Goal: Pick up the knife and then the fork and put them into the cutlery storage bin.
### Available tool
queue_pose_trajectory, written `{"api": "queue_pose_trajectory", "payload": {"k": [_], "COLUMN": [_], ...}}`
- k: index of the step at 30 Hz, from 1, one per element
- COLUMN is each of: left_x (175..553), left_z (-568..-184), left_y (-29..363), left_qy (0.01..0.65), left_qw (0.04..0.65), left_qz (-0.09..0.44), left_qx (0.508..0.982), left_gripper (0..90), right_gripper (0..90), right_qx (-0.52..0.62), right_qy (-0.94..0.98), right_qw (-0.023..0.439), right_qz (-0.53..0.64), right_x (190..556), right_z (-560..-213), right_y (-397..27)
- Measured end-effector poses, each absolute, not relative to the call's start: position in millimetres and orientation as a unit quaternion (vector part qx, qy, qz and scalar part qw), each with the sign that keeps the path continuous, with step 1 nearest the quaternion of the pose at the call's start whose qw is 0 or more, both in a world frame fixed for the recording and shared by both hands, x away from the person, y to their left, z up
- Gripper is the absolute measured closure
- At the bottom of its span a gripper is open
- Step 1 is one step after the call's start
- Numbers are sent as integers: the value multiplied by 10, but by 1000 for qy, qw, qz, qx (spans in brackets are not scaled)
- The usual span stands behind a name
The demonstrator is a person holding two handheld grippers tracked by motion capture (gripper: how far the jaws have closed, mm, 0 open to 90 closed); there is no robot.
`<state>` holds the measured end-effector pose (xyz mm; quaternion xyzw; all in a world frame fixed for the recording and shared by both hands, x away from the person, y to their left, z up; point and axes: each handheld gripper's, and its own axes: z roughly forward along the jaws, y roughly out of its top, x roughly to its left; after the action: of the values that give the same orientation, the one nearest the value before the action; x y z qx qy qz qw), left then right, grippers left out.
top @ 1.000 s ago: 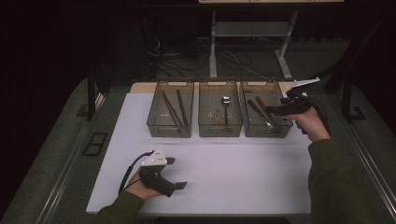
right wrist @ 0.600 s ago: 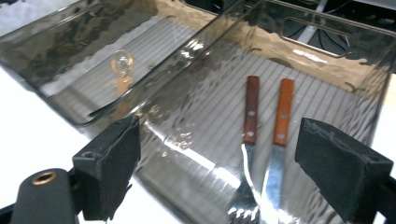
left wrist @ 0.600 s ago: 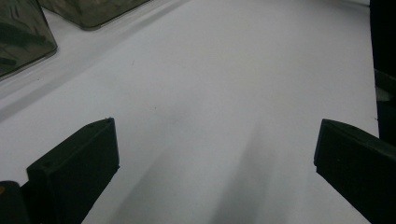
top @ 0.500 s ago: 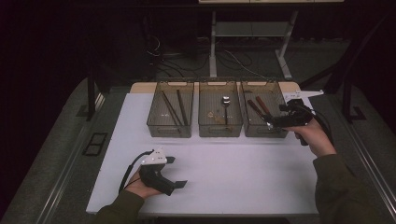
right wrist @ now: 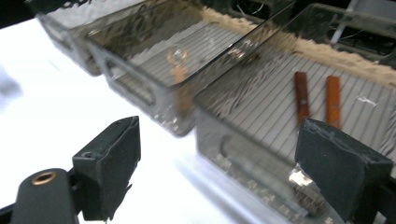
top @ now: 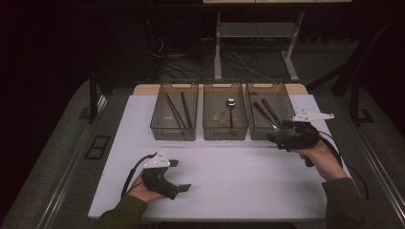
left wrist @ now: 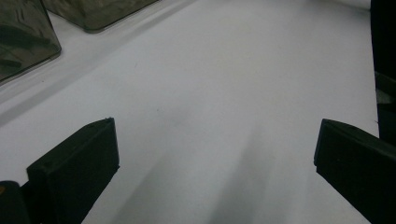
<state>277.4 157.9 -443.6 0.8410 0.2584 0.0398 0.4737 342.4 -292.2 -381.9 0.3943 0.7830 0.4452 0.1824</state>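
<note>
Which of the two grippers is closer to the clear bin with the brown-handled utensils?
Right. The right gripper sits at the right-hand bin's front corner; the left gripper rests far off near the table's front edge.

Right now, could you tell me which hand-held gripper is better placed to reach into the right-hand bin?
The right hand-held gripper: it hangs open at the right bin, while the left hand-held gripper rests far off.

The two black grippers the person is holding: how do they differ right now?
The left gripper rests low on the white table near the person, far from the bins; the right gripper sits at the front corner of the right bin. The left gripper faces bare tabletop; the right gripper faces that bin and its brown-handled utensils. Both have jaws open and hold nothing.
</note>
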Motion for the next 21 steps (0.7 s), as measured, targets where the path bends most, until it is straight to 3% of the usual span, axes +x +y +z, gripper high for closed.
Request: {"api": "queue_pose_trajectory", "payload": {"k": [21], "left_x": [2765], "left_z": [-4425], "left_y": [1588], "left_qy": [256], "left_qw": [471], "left_qz": [42], "left_qx": [843], "left_gripper": [0], "right_gripper": [144], "right_qx": [369], "right_qy": [792], "right_qw": [168], "right_qz": [456], "right_x": [2795], "right_z": [-4213], "right_y": [-2872]}}
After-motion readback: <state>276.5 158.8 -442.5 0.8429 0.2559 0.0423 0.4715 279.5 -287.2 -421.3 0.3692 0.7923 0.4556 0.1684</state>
